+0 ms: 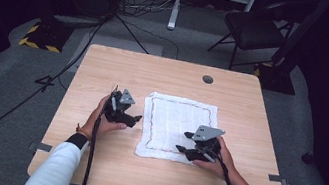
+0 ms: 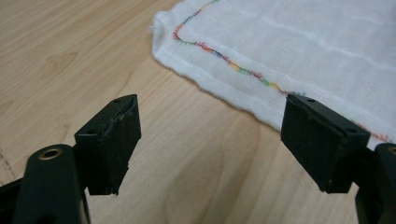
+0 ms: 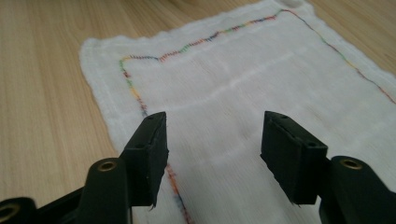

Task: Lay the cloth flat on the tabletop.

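Cloth (image 1: 177, 127) lies flat (nothing on it) on table (image 1: 165, 75).

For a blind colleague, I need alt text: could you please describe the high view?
A white cloth with coloured stitching lies flat on a wooden table. A person's left gripper hovers open beside the cloth's left edge, and the right gripper is open over its near right corner. A chair stands behind.

the cloth (image 1: 177, 127) lies on the table (image 1: 170, 76), left gripper (image 1: 130, 118) beside it, right gripper (image 1: 185, 142) over it.
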Action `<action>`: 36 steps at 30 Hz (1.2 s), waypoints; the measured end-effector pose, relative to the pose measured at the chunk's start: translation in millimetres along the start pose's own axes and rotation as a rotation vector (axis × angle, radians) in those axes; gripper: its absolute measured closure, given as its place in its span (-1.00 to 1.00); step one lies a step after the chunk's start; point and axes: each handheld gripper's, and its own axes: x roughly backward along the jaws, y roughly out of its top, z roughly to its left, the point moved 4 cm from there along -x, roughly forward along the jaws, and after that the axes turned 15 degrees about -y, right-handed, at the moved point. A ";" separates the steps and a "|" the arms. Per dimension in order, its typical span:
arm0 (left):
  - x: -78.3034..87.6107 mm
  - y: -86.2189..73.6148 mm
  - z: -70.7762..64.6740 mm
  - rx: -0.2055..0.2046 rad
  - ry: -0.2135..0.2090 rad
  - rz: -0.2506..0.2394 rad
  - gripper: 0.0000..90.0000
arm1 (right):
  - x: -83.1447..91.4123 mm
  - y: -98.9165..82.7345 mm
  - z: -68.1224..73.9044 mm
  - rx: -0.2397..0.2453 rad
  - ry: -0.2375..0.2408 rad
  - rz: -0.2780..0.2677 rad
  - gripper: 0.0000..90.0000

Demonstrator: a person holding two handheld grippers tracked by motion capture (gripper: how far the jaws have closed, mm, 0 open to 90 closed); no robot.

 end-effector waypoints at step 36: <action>-88.0 45.9 74.7 0.214 0.055 -0.005 -0.51 | -73.8 47.8 90.1 0.109 0.188 0.020 0.05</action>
